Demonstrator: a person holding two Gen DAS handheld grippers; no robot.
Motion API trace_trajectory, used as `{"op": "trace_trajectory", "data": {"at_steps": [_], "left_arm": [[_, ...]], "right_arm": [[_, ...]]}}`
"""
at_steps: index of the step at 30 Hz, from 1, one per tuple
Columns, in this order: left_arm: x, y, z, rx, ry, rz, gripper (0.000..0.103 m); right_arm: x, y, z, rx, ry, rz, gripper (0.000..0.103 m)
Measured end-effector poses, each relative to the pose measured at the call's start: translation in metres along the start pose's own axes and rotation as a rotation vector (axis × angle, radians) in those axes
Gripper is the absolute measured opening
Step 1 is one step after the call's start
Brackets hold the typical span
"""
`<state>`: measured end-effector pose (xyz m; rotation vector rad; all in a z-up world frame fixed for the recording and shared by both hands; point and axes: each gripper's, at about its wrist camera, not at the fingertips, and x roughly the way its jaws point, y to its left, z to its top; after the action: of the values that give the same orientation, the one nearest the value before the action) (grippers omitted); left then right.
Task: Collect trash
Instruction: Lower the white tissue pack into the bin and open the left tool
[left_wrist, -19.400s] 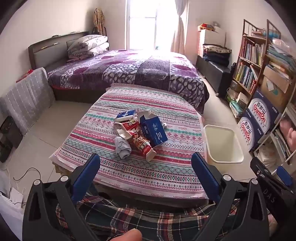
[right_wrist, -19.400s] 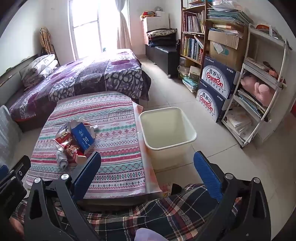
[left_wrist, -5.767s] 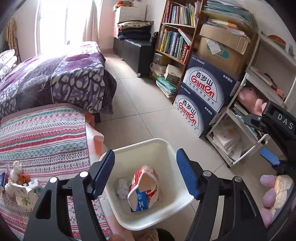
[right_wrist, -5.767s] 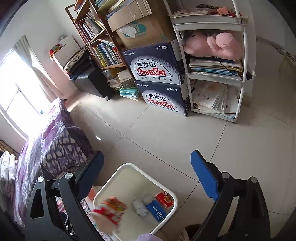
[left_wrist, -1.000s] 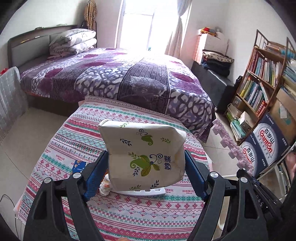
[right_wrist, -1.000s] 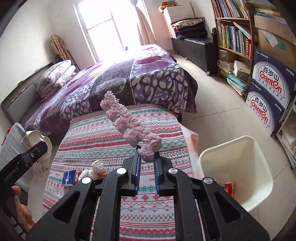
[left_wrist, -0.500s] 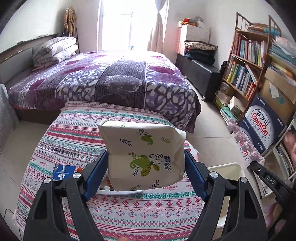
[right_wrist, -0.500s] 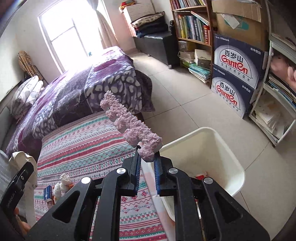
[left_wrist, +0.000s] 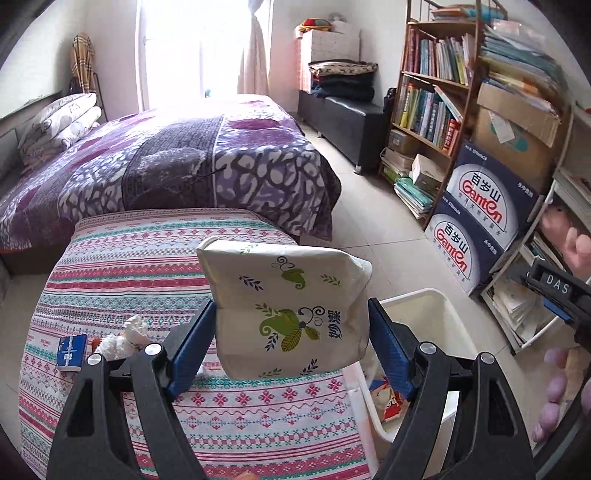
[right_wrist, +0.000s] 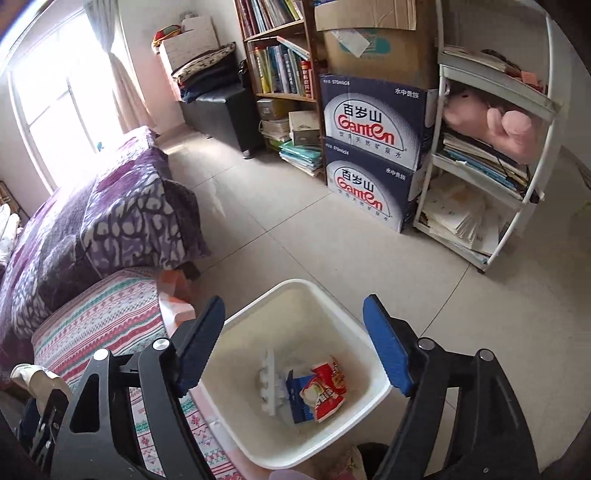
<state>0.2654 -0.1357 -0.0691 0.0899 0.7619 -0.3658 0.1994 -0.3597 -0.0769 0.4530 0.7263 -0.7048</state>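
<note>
My left gripper (left_wrist: 291, 343) is shut on a white tissue pack with green leaf print (left_wrist: 291, 314), held above the right side of the striped table (left_wrist: 122, 258). My right gripper (right_wrist: 293, 349) is open and empty, directly above the white trash bin (right_wrist: 258, 306). In the bin lie a pale foam strip (right_wrist: 267, 380), a red snack wrapper (right_wrist: 327, 387) and a blue carton (right_wrist: 297, 400). The bin also shows in the left wrist view (left_wrist: 439, 321), right of the table. A small blue box (left_wrist: 70, 352) and crumpled white tissue (left_wrist: 123, 338) lie on the table's left.
A purple patterned bed (left_wrist: 166, 162) stands beyond the table. Stacked Ganten water boxes (right_wrist: 373, 147), a bookshelf (left_wrist: 432, 110) and a white rack with papers and a pink plush (right_wrist: 491, 155) line the right wall. Tiled floor (right_wrist: 332, 251) lies between them and the bin.
My right gripper has opened and dropped the pink foam strip into the bin. My left gripper, still holding the tissue pack, has swung right toward the bin.
</note>
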Motion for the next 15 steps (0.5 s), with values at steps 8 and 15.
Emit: {"op": "trace_trajectory", "data": {"at_steps": [8, 15], "left_arm": [[0.017, -0.045, -0.006, 0.028, 0.039, -0.095, 0.079], [0.029, -0.078, -0.007, 0.024, 0.079, -0.208, 0.080]], "right_arm": [[0.004, -0.041, 0.013, 0.078, 0.003, -0.031, 0.083], [0.003, -0.069, 0.019, 0.142, 0.000, -0.040, 0.083]]}}
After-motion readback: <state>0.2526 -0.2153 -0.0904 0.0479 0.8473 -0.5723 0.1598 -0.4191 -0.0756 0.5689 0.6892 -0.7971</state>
